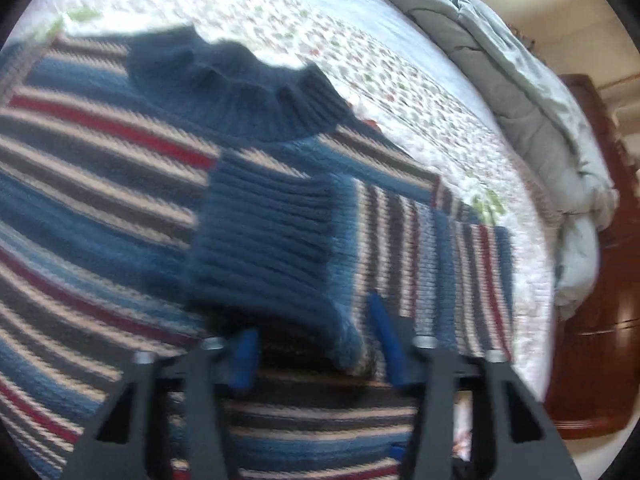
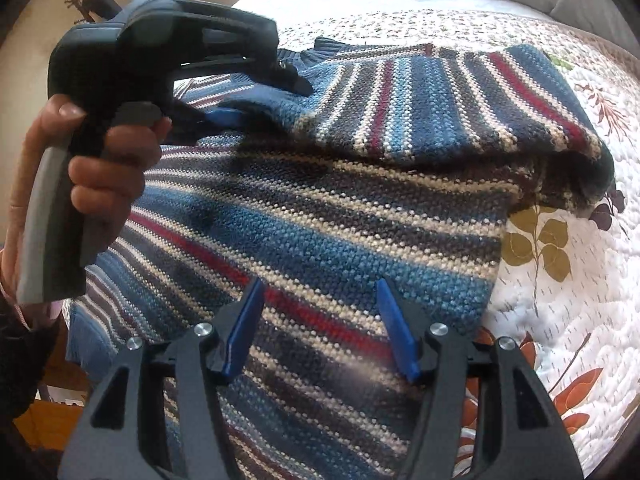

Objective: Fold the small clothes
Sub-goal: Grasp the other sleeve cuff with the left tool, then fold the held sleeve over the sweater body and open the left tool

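Sleeve-fold step: left gripper clamped on sweater cuff, right gripper spread empty above body; next, lay cuff flat, release.

sweater: blue, red, cream, grey stripes | quilt: white, leaf print

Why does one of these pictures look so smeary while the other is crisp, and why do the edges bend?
Left wrist view: motion blur smears the striped sweater and the left tongs; the quilt is washed out by bright light. Right wrist view: sharp, the knit and the right tongs read clearly. Both views: the fisheye lens curves straight lines and leaves dark corners.
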Tool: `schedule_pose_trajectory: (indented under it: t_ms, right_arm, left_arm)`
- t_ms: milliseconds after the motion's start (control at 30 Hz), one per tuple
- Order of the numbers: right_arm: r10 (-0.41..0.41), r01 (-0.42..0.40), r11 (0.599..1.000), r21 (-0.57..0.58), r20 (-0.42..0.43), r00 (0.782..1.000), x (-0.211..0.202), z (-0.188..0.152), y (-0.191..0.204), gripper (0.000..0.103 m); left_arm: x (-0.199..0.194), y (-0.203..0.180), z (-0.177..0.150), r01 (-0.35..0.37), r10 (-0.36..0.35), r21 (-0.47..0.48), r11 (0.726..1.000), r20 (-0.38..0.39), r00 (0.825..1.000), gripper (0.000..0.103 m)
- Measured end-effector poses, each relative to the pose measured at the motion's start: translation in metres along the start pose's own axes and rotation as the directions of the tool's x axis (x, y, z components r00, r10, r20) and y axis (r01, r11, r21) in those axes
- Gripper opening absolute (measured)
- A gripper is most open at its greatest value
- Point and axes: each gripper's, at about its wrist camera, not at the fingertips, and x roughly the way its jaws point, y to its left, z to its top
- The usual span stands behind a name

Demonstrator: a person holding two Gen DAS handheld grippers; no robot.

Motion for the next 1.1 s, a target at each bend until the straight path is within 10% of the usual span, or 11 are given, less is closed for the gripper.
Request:
schedule_pose_trajectory:
  t_ms: [133,667,1100]
  right_arm:
    - [-0.011,0.011,1.0,-0.002,0.0,1.0,-0.003,-0.003,0.0,0.062]
    - [-0.021,0.019,0.999,0.048,0.03,0.999,-0.031,-0.002,-0.008,0.065]
    - [-0.114,0.112,0.978,0.175,0.001,0.994,-0.028,0.063,-0.056,0.067]
  left_arm:
    - [0.006,0.003,0.001,-0.026,0.026,-0.019,0.999,0.001,1.0,0.01]
    - [-0.099,0.069,0.053,-0.254,0.233,0.021,0.967,0.335,0.913,0.008]
    - [-0.063,0.137,0.057,-0.197,0.208,-0.068,0.978,0.248,0.946,0.01]
